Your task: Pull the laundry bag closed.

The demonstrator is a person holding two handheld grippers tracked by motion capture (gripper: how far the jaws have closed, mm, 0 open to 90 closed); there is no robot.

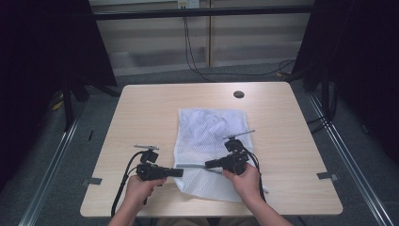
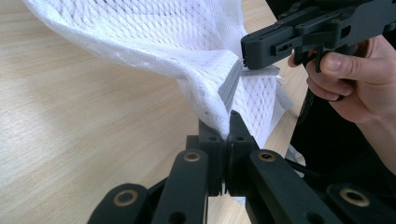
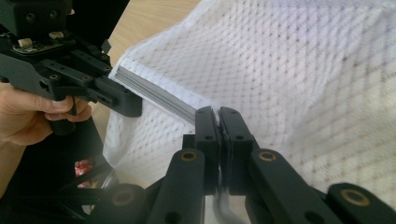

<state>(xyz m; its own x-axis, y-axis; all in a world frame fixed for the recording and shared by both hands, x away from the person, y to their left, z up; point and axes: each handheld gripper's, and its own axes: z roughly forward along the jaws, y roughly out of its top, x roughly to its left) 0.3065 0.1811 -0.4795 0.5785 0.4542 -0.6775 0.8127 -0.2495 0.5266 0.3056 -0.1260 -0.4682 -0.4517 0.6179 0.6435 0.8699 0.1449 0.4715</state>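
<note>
You clamp both grippers, left (image 1: 179,172) and right (image 1: 208,164), on the grey zipper band (image 1: 193,166) of the white mesh bag (image 1: 209,141), crumpled on the table (image 1: 141,113).

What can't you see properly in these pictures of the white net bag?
- Inside the mesh bag: high view, the bag is too small to tell whether anything is in it.
- The grey strip, maybe a zipper: its ends are hidden by the left gripper and the right gripper.
- The bag's near corner: left gripper view, covered by the closed jaws.
- The small dark round thing on the table: too small to name.
</note>
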